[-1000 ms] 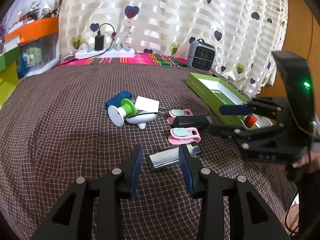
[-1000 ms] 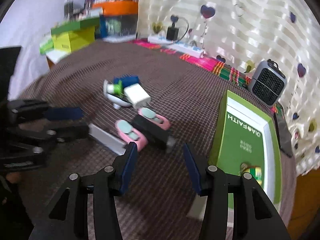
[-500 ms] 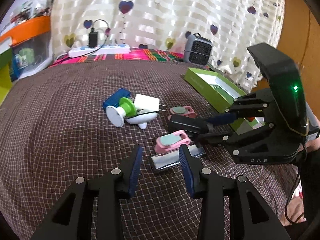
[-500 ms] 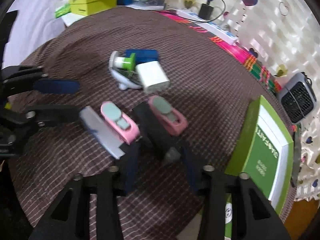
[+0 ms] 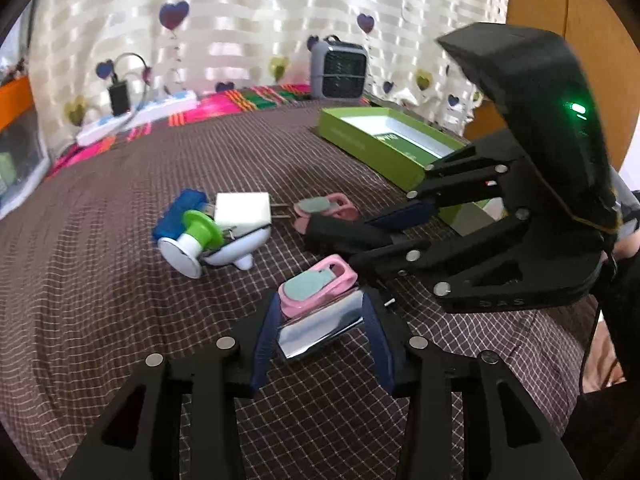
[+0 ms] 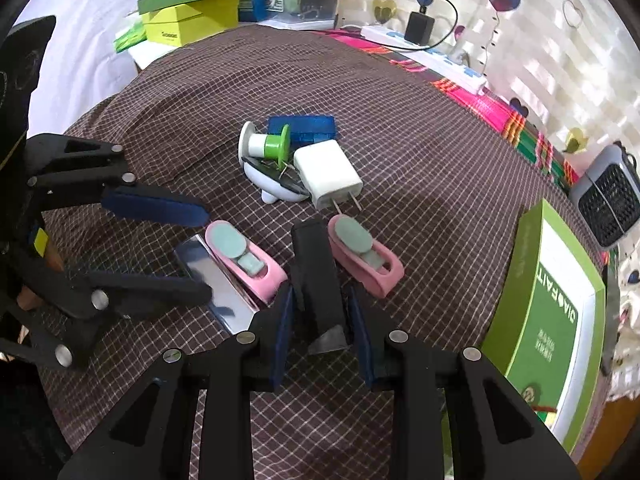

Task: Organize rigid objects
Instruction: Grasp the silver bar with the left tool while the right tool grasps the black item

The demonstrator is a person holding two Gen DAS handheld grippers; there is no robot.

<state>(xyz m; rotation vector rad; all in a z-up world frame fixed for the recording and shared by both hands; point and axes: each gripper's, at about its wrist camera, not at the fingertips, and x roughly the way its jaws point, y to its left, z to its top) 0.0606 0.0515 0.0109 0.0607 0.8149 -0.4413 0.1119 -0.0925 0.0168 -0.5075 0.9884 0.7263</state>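
Left tool (image 5: 320, 338) seemingly astride silver bar (image 5: 320, 330)

The green box (image 6: 556, 312) has white letters on its side that seem to say "JIAOFAITH". Smaller marks sit below them, too small to read. The right gripper (image 5: 372, 240) has faint letters "DAS" on its black body. The yellow-green box (image 6: 180, 28) has a tiny word, too small to read.

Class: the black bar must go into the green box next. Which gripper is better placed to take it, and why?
Right. The right gripper already straddles the black bar, with the green box on its side. The left gripper brackets the silver bar instead.
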